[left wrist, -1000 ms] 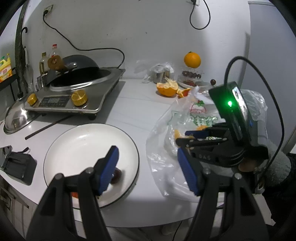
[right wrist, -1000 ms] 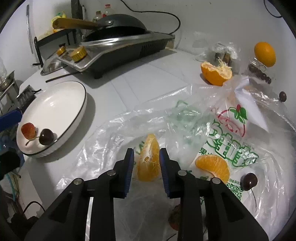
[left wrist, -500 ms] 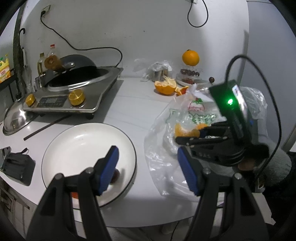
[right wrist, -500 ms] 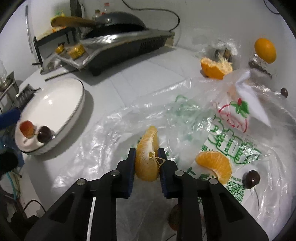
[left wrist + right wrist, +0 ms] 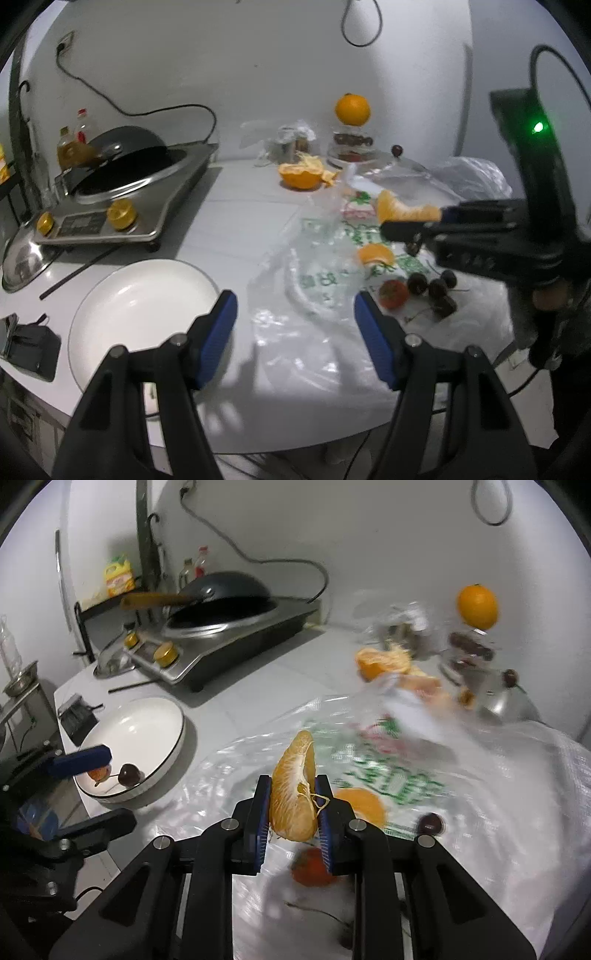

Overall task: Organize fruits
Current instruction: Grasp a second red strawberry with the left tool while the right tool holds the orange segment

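Note:
My right gripper (image 5: 293, 805) is shut on an orange segment (image 5: 295, 797) and holds it above the clear plastic bag (image 5: 461, 812); it also shows in the left wrist view (image 5: 406, 211). On the bag lie another orange segment (image 5: 376, 254), a small red fruit (image 5: 394, 293) and several dark cherries (image 5: 436, 288). My left gripper (image 5: 293, 338) is open and empty, between the white plate (image 5: 140, 306) and the bag. In the right wrist view the plate (image 5: 147, 731) holds a dark cherry (image 5: 128, 774) and a reddish one (image 5: 98, 774).
An induction cooker with a black wok (image 5: 122, 177) stands at the back left. A peeled half orange (image 5: 301, 175), a whole orange (image 5: 352, 109) on a jar and a glass lid (image 5: 399, 168) stand at the back. A black wallet (image 5: 31, 343) lies left of the plate.
My right gripper closed on the orange segment and lifted it off the bag. My left gripper shifted right, off the plate towards the bag.

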`<state>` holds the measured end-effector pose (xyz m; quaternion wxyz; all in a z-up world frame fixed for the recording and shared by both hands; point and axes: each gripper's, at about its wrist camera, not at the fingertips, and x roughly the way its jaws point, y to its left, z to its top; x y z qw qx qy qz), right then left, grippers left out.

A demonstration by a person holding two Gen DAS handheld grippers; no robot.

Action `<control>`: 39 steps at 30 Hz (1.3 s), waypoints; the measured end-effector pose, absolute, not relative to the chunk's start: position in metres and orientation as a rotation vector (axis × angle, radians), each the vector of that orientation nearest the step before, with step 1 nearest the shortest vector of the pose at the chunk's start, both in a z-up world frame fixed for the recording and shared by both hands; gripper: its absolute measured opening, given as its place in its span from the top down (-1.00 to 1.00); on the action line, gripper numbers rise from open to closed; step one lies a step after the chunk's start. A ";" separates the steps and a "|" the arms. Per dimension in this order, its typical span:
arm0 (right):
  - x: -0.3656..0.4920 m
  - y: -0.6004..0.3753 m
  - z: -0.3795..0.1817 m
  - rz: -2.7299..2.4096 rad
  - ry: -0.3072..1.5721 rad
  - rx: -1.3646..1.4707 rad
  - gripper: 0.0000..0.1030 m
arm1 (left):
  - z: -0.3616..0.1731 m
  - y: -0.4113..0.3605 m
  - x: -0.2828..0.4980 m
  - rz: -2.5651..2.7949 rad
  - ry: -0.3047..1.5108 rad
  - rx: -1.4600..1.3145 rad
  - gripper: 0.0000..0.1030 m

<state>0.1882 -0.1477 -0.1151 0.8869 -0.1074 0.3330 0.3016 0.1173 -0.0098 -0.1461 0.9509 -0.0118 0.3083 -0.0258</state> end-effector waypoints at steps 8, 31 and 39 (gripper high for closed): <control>0.183 -0.205 -0.123 0.557 0.698 -0.174 0.53 | -0.147 -0.049 0.133 -0.099 0.644 0.027 -0.31; 0.180 -0.278 -0.162 0.539 0.740 -0.049 0.52 | -0.190 -0.130 0.194 -0.211 0.746 0.275 -0.31; 0.184 -0.286 -0.165 0.541 0.742 -0.029 0.52 | -0.207 -0.135 0.214 -0.236 0.793 0.327 -0.29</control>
